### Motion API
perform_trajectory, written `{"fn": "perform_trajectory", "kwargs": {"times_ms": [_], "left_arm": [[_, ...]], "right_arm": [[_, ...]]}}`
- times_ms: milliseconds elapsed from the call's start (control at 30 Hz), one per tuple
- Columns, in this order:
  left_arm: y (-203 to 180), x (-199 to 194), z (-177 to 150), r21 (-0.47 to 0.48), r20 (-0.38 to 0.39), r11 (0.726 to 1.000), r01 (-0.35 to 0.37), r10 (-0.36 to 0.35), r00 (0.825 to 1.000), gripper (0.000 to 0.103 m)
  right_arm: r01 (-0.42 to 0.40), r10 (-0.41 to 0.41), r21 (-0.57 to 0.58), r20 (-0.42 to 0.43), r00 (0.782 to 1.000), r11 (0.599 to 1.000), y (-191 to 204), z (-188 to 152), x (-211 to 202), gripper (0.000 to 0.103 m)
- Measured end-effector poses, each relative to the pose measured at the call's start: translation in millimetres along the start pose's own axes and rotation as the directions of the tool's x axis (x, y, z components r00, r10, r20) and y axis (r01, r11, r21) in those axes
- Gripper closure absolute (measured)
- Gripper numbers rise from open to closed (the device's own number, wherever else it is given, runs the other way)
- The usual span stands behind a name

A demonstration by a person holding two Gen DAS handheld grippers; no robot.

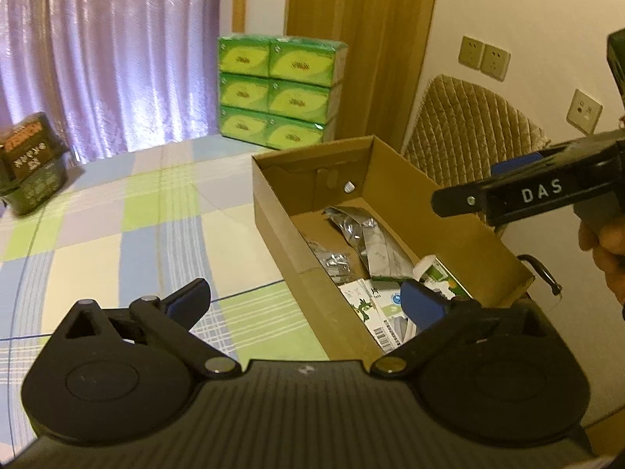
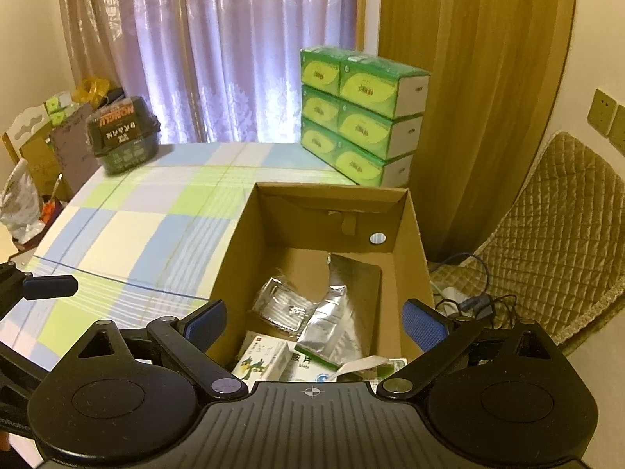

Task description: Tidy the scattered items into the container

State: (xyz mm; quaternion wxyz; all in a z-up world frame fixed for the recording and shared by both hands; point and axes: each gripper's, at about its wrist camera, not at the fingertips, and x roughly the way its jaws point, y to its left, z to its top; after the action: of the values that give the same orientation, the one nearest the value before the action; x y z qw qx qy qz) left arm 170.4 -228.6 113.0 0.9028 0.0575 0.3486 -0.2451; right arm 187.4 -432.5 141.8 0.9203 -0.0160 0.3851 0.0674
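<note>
Jaws, left: the left gripper (image 1: pixel 306 305) has its jaws spread wide with nothing between them, its right finger over the near end of the cardboard box (image 1: pixel 273 211).
Jaws, right: the right gripper (image 2: pixel 314 324) is spread just as wide and holds nothing, hanging above the box's near end.
Far left of table: a dark green tub (image 2: pixel 123 138) with an orange label sits on the checked tablecloth (image 2: pixel 129 230).
Middle of table: bare cloth in blue, green and cream squares.
Far back: a stack of green tissue packs (image 2: pixel 361 117), three rows high, stands before the lilac curtain (image 2: pixel 234 51).
Box: open-topped, plain brown, long and narrow, at the right edge of the table.
Contents: silver foil sachets (image 2: pixel 332 320) lie mid-box; white medicine cartons (image 2: pixel 261 359) with a green dragon print lie at the near end.
Left view only: a white tube (image 1: pixel 427 264) among the cartons, and the right gripper's black body marked DAS, held by a hand (image 1: pixel 607 250) at far right.
Right view only: a quilted brown chair (image 2: pixel 547 242) with cables (image 2: pixel 468 301) on its seat, right of the box.
</note>
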Motion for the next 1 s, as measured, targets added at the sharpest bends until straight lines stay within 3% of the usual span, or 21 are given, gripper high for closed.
{"fn": "perform_trajectory", "kwargs": {"times_ms": [500,1000], "left_arm": [[-20,-58,-18,-0.075,0.009,0.996,-0.056,0.057,0.998,0.001],[-39,-112,-46,-0.106,0.038,0.989,-0.102,0.107,0.994,0.001]], "right_arm": [[0.036,-0.037,0.030,0.035,0.999,0.999,18,-25,-67,0.002],[0.008,-0.014,0.090,0.066,0.998,0.996,30,-62,-119,0.002]]}}
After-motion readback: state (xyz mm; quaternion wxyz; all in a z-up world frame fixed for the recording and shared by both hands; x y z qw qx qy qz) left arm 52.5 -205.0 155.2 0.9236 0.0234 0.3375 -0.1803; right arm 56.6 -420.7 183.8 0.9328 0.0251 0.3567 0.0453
